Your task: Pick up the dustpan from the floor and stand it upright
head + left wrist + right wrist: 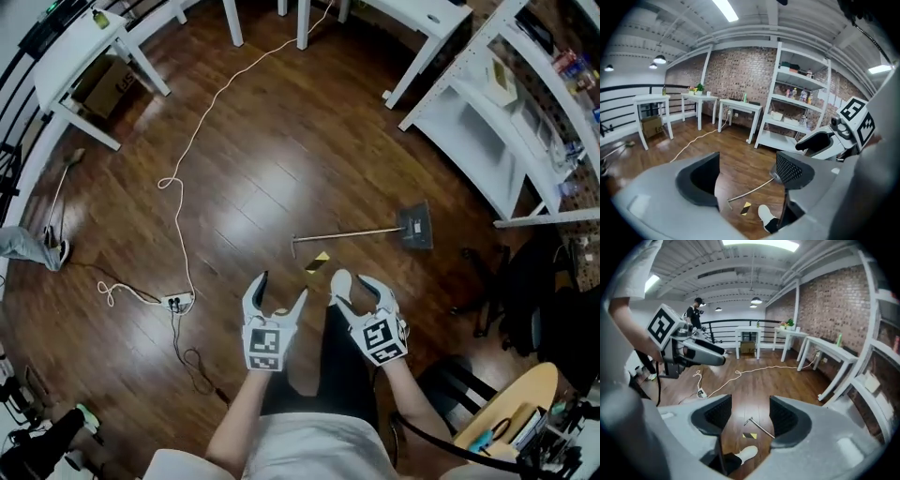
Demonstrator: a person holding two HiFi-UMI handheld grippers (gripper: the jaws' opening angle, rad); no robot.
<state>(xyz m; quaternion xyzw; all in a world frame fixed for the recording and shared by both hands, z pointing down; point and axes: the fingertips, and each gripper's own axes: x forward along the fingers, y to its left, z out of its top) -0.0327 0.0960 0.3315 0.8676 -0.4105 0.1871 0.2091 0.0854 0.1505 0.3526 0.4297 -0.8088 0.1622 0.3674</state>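
- Dark wood floor [281, 141]: dustpan [413, 226] lies flat, long metal handle pointing toward a yellow-black tape mark [317, 262].
- Left gripper [279, 289]: fingers apart, nothing between them.
- Right gripper [354, 283]: fingers apart, empty; both apart from the dustpan.

In the left hand-held gripper [747, 174] view, the dustpan [751, 191] showed only its handle, the pan end was mostly tucked behind one jaw. Same deal from the right hand-held gripper [750, 414]. A bystander's leg [26, 244] got cut off at the head view's left edge, and the shelf [478, 131] clutter was too small to tell.
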